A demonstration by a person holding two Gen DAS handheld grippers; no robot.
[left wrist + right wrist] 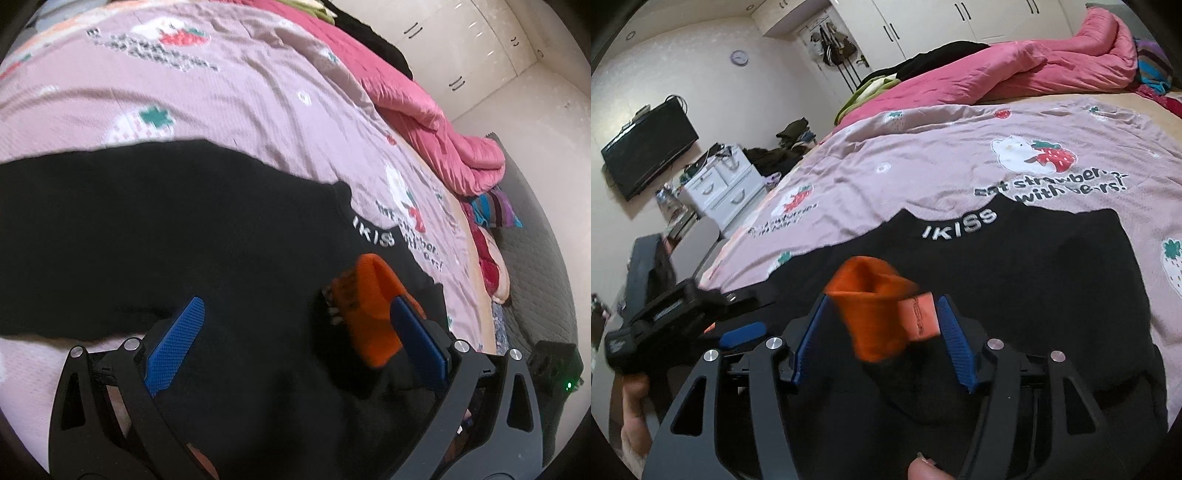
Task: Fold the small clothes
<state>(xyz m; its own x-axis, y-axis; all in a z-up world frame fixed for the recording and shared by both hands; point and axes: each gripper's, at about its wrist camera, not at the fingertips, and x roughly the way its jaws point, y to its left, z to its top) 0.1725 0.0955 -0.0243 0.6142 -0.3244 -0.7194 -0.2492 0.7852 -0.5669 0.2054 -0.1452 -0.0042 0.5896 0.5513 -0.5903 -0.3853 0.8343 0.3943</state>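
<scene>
A black garment [155, 236] with white "IKISS" lettering lies spread on the bed. An orange cloth piece with a label [879, 317] stands up from the garment [1015, 288]. My right gripper [882, 299] is open, and the orange piece sits loosely between its blue pads, blurred. My left gripper [295, 302] is open low over the black fabric, with nothing pinched. The orange piece [369, 306] rests just inside its right finger. In the right wrist view the left gripper's body [657, 321] shows at the left, held by a hand.
A mauve strawberry-print sheet [942, 147] covers the bed. A pink quilt [1052, 62] is heaped along the far side with dark clothes. White drawers [724, 184], a wall television [646, 151] and wardrobes [923, 18] stand beyond the bed. A striped cloth [495, 210] hangs at the bed's edge.
</scene>
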